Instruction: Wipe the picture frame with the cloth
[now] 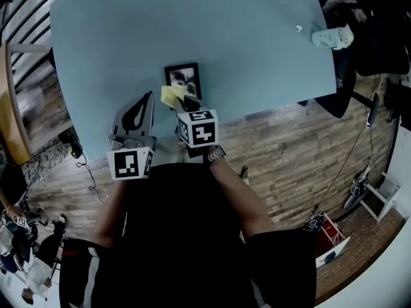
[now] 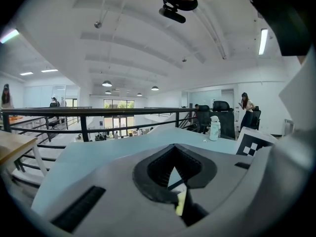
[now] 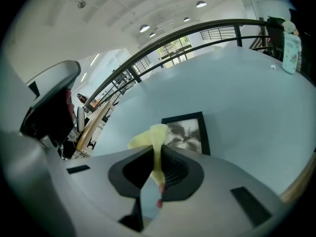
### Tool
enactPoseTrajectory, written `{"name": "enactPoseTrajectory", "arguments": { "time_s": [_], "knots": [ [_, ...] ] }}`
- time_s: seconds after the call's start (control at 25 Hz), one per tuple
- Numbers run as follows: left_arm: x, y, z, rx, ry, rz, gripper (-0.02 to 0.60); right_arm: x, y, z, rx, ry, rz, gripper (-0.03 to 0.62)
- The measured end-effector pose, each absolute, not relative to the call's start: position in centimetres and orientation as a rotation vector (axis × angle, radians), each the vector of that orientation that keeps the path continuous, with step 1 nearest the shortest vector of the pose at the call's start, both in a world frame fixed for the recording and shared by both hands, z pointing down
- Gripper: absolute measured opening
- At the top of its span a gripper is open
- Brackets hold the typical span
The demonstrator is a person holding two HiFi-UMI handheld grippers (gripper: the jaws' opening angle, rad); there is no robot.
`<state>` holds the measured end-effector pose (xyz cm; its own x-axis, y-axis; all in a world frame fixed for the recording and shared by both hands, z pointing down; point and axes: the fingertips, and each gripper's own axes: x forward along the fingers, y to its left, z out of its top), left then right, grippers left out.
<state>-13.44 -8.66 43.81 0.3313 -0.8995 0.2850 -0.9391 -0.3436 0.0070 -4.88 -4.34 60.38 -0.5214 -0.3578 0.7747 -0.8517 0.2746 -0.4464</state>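
A black picture frame (image 1: 183, 81) with a grey print lies flat on the teal table (image 1: 244, 50), near its front edge. In the right gripper view the picture frame (image 3: 186, 134) lies just beyond the jaws. My right gripper (image 1: 180, 102) is shut on a yellow cloth (image 1: 171, 95), which hangs over the frame's near left corner. The cloth (image 3: 151, 135) sticks up from between the right gripper (image 3: 157, 158) jaws. My left gripper (image 1: 149, 97) hovers left of the frame with its jaws together and nothing in them. The left gripper (image 2: 174, 174) looks out across the table.
A white bottle (image 1: 332, 38) stands at the table's far right corner, with a small white scrap (image 1: 298, 28) beside it. Black office chairs (image 1: 369, 31) sit past that corner. A railing (image 2: 98, 113) runs behind the table. Wooden floor (image 1: 289, 146) lies below the table's front edge.
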Motion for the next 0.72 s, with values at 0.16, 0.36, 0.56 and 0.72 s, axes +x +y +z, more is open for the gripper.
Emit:
{"name": "enactPoseTrajectory", "arguments": {
  "time_s": [0.16,0.36,0.56,0.72],
  "knots": [
    [-14.2,-8.4,43.9,2.399,-1.712,0.346,0.000,-6.2,-3.6,60.8,1.023,-2.017,1.193,0.036],
    [-14.5,-8.1,44.3,2.389,-1.717,0.352,0.000,-6.8,-2.4,62.2,0.976,-1.988,1.197,0.035],
    [-14.1,-8.0,44.5,2.397,-1.700,0.357,0.000,-5.6,-1.7,63.6,0.985,-1.943,1.200,0.036],
    [-13.2,-8.5,44.5,2.417,-1.676,0.355,0.000,-3.4,-1.8,64.3,1.033,-1.903,1.218,0.037]
  ]
}}
